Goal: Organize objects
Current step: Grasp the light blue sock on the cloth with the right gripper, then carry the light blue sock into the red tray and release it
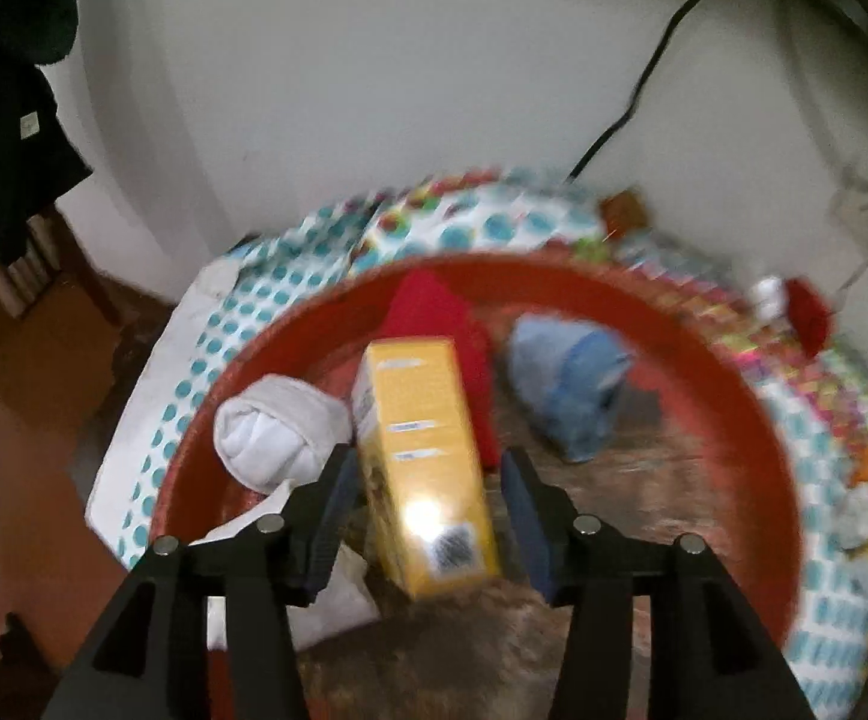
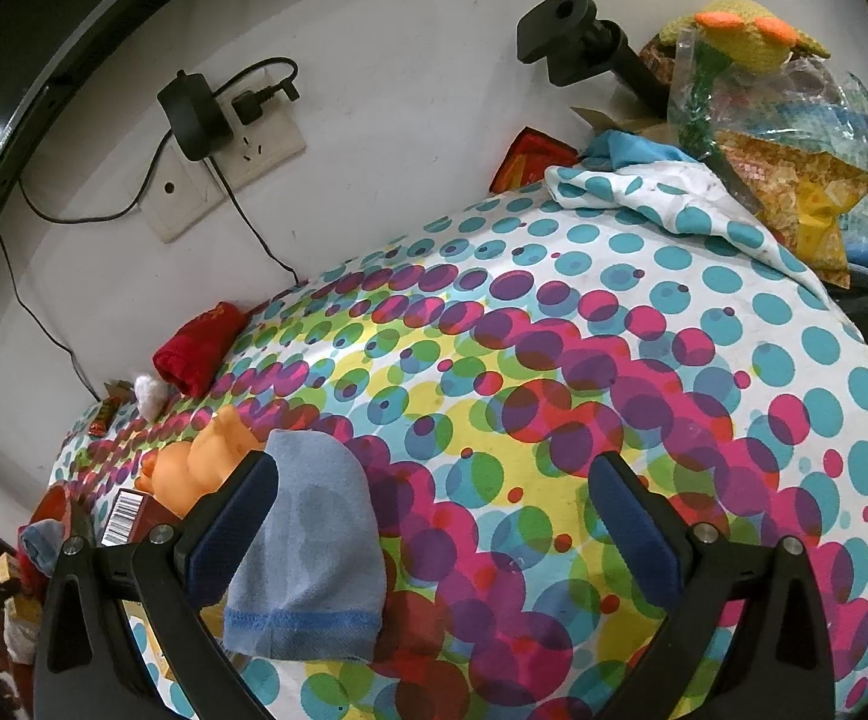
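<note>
In the left wrist view my left gripper is open over a red basin. A yellow box sits between the fingers, apart from both pads. The basin also holds a rolled white sock, a red cloth and a blue cloth. In the right wrist view my right gripper is open above the dotted bedsheet. A light blue sock lies by its left finger. An orange rubber toy lies just behind.
A red cloth and a white ball lie near the wall. A barcode box sits at the left bed edge. Plastic bags and a knitted toy pile up at the far right. A wall socket has cables.
</note>
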Tool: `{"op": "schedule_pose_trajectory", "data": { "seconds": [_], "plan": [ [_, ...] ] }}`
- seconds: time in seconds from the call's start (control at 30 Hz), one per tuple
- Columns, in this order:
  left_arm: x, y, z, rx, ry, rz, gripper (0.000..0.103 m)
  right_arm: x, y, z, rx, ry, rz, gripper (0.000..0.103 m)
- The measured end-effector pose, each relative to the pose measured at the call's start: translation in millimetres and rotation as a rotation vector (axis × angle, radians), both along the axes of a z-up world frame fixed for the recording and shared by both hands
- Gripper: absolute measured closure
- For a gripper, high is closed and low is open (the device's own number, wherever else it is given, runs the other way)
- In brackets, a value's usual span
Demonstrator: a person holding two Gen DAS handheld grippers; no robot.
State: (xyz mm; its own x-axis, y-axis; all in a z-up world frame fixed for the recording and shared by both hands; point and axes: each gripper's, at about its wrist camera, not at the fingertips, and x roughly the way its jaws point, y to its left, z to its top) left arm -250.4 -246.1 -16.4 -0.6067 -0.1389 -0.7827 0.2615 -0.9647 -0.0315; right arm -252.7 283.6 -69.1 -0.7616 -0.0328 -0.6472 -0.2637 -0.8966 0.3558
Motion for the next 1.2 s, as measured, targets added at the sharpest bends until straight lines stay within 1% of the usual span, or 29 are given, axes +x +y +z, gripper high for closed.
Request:
{"op": "schedule_pose_trajectory", "data": {
  "seconds": [0.07,0.1,0.13,0.17,0.2,0.27,0.33,0.4,0.47,0.53,0.57,0.6,0.63,0.7,0.73,0.8,0.83,0.87,0.93,1.0,1.07,1.17,1.2],
  "plan": [
    [25.1,4.5,23.7,-0.012,0.091,-0.02,0.049,0.2,-0.2,0.1,-0.004,-0.002,-0.001,0.0],
    [37.2,4.6,32.9,0.002,0.127,-0.028,0.049,-0.6,0.7,-0.6,-0.006,-0.003,-0.002,0.0],
    [58.6,7.0,44.0,0.037,0.185,-0.04,0.049,-1.1,1.1,-1.0,-0.008,-0.006,-0.003,0.0],
    [77.3,11.2,50.3,0.055,0.223,-0.054,0.046,-2.0,1.4,-1.5,-0.009,-0.011,-0.003,0.0],
    [91.8,17.6,53.1,0.063,0.246,-0.069,0.039,-2.9,1.0,-2.1,-0.01,-0.016,0.0,0.0],
    [136.4,38.4,48.1,0.084,0.284,-0.134,0.036,-4.8,1.7,-3.2,-0.013,-0.02,0.009,0.0],
    [168.4,56.2,34.6,0.105,0.285,-0.192,0.036,-4.6,-0.3,-3.7,-0.003,-0.035,0.015,0.0],
    [202.0,71.2,12.4,0.14,0.275,-0.225,0.036,-0.9,-5.7,-3.6,0.027,-0.055,0.028,0.0],
    [224.5,80.1,-10.2,0.177,0.249,-0.239,0.036,8.5,-15.8,-0.3,0.066,-0.04,0.059,0.0],
    [236.5,85.5,-29.4,0.213,0.221,-0.269,0.036,16.6,-30.1,2.1,0.105,-0.03,0.1,0.0],
    [239.8,88.9,-36.5,0.222,0.21,-0.287,0.036,16.9,-37.0,2.9,0.144,-0.041,0.108,0.0],
    [244.4,90.9,-41.0,0.218,0.207,-0.301,0.036,14.0,-43.6,3.6,0.207,-0.064,0.088,0.0],
    [247.4,91.7,-43.1,0.212,0.211,-0.31,0.036,10.0,-44.5,2.6,0.225,-0.084,0.069,0.0],
    [250.8,94.4,-41.6,0.211,0.231,-0.33,0.036,-0.4,-41.6,-2.4,0.175,-0.109,0.081,0.0],
    [251.2,94.2,-39.3,0.215,0.243,-0.341,0.036,-6.0,-41.3,-5.2,0.169,-0.121,0.089,0.002],
    [255.7,91.9,-38.8,0.229,0.256,-0.339,0.036,-18.8,-42.5,-11.1,0.225,-0.183,0.065,0.002],
    [255.4,92.7,-39.6,0.24,0.252,-0.339,0.036,-23.4,-40.7,-13.7,0.202,-0.193,0.068,0.006],
    [253.6,91.8,-40.9,0.251,0.238,-0.336,0.036,-26.1,-40.1,-14.9,0.18,-0.191,0.081,0.032],
    [251.9,90.8,-44.0,0.253,0.217,-0.324,0.036,-29.0,-50.8,-11.7,0.232,-0.19,0.132,0.074],
    [252.5,92.3,-45.4,0.256,0.209,-0.328,0.036,-27.8,-64.3,-4.7,0.274,-0.195,0.148,0.079],
    [254.6,96.2,-44.0,0.24,0.214,-0.339,0.036,-20.1,-73.4,4.7,0.336,-0.172,0.149,0.08],
    [259.6,99.7,-40.5,0.228,0.231,-0.35,0.036,-13.5,-71.9,14.7,0.352,-0.162,0.14,0.08],
    [260.8,99.8,-40.0,0.227,0.232,-0.349,0.036,-9.6,-70.5,19.8,0.379,-0.159,0.129,0.08]
  ]
}}
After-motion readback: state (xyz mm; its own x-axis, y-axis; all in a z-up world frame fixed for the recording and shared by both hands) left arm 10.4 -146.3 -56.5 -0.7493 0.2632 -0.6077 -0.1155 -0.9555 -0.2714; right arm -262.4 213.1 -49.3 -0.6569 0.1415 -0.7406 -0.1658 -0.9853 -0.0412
